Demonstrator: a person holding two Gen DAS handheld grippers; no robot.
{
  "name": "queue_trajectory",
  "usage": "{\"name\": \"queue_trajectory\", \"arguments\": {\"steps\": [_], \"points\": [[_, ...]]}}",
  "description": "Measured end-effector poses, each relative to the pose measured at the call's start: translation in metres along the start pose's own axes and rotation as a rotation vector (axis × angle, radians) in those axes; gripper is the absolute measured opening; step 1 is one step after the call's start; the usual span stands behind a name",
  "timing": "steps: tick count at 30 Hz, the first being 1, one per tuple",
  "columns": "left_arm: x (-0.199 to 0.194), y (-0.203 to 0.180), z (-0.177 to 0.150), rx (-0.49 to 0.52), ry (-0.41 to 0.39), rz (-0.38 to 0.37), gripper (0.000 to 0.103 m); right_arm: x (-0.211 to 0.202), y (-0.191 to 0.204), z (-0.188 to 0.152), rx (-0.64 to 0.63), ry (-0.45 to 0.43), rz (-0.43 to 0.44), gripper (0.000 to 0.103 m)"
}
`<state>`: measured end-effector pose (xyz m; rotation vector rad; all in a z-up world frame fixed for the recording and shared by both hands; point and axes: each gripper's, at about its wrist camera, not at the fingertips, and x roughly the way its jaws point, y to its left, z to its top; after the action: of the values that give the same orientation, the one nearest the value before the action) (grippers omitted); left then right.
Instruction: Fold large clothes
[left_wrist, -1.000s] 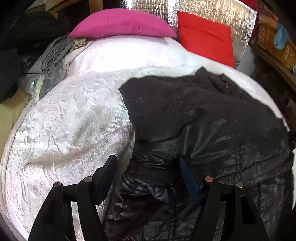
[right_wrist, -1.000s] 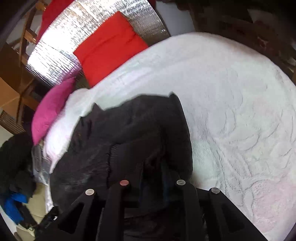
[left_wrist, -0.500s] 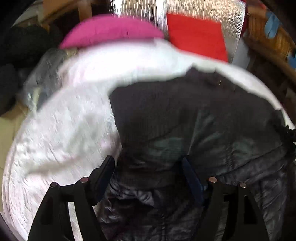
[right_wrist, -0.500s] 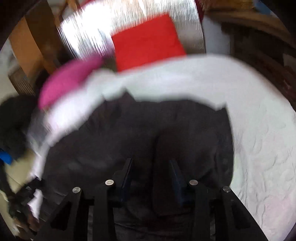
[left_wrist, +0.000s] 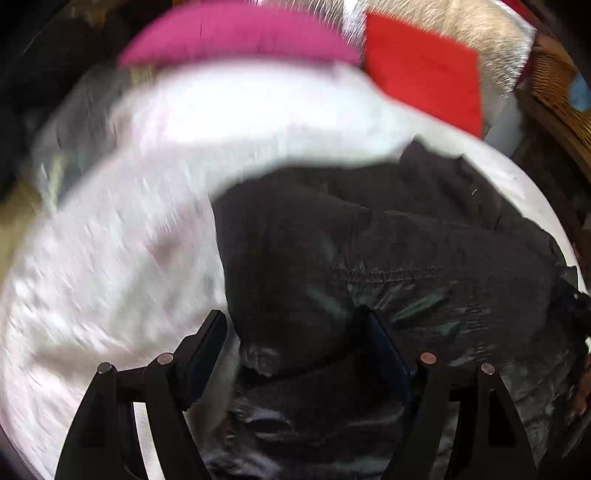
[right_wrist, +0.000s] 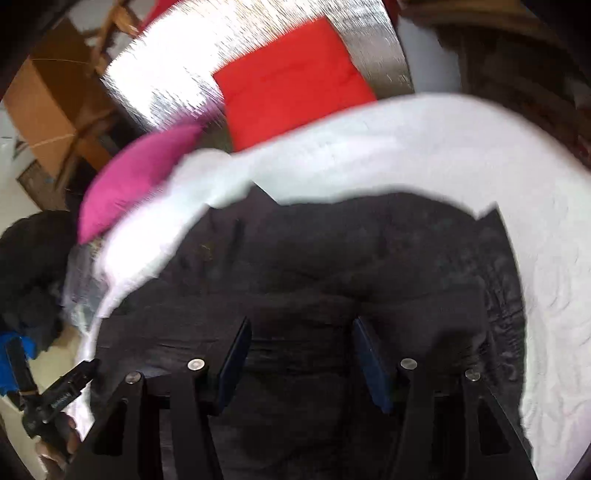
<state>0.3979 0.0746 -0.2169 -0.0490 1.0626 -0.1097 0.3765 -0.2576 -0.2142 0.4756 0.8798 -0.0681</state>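
A large black jacket (left_wrist: 388, 258) lies partly folded on a white bedspread (left_wrist: 110, 258); it also shows in the right wrist view (right_wrist: 332, 266). My left gripper (left_wrist: 295, 339) is open, its fingers apart just above the jacket's near left edge. My right gripper (right_wrist: 301, 347) is open above the middle of the jacket, with nothing between its fingers. The left gripper's body (right_wrist: 55, 398) shows at the lower left of the right wrist view. Both views are blurred by motion.
A pink pillow (left_wrist: 236, 33) and a red pillow (left_wrist: 424, 66) lie at the head of the bed against a silver panel (right_wrist: 177, 70). A wicker basket (left_wrist: 557, 88) stands at the right. Dark clothes (right_wrist: 29, 266) are piled left of the bed. Cardboard box (right_wrist: 51, 99) behind.
My right gripper has let go of the jacket fold and opened wide, swinging over the jacket's middle. My left gripper stays open and has moved slightly forward over the jacket's edge.
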Motion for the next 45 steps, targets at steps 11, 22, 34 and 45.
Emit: {"name": "queue_trajectory", "arguments": {"steps": [11, 22, 34, 45], "points": [[-0.029, -0.026, -0.036, 0.143, -0.02, 0.036, 0.078, -0.052, 0.02, -0.033, -0.124, 0.094, 0.093, 0.059], [-0.052, -0.034, -0.074, 0.173, -0.033, 0.082, 0.078, -0.088, -0.005, -0.07, -0.07, 0.129, 0.051, 0.043], [-0.1, 0.0, -0.098, 0.047, -0.151, 0.04, 0.078, -0.152, -0.061, -0.067, 0.143, -0.014, 0.163, 0.062], [-0.056, 0.079, -0.07, -0.286, -0.029, -0.18, 0.08, -0.082, -0.105, -0.04, 0.261, 0.025, 0.081, 0.075]]}}
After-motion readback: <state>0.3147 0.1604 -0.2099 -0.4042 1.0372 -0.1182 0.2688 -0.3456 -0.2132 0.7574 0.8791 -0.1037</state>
